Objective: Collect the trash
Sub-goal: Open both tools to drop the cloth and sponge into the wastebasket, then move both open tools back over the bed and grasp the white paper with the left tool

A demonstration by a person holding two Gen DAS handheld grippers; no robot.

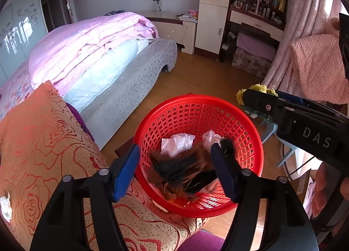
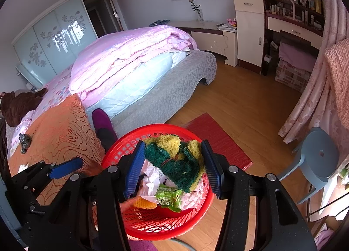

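Big picture first: a bed [image 2: 139, 69] piled with a pink quilt [image 1: 87, 43] fills the left of the room, with a wooden floor [image 2: 240, 102] running out to a pale dresser [image 2: 249, 30] and pink curtains [image 2: 305, 102] on the right. In the foreground sits an orange rose-patterned cushion [image 1: 43, 141], and perched at its edge – partly over the floor – is the red basket [image 1: 246, 141], the place where the trash is going.

Down in the basket there's crumpled white paper [image 1: 177, 144] and a green snack wrapper [image 2: 169, 198] (the wrapper shows only in the right wrist view). A red mat [image 2: 218, 141] lies on the floor just beyond it, and a grey-blue stool [image 2: 318, 159] stands off to the right.

Now the hands. The left gripper [image 1: 174, 170] hangs over the basket with its blue pads spread wide, and between them a blurred brown-and-black fuzzy clump [image 1: 185, 174] – I cannot tell whether the pads touch it. The right gripper [image 2: 173, 167] sits above the basket's near side, jaws closed in on a green-and-yellow fuzzy cloth [image 2: 176, 163], which bulges out between the pads. A small scrap of white tissue [image 1: 5, 207] lies on the cushion's far left edge.
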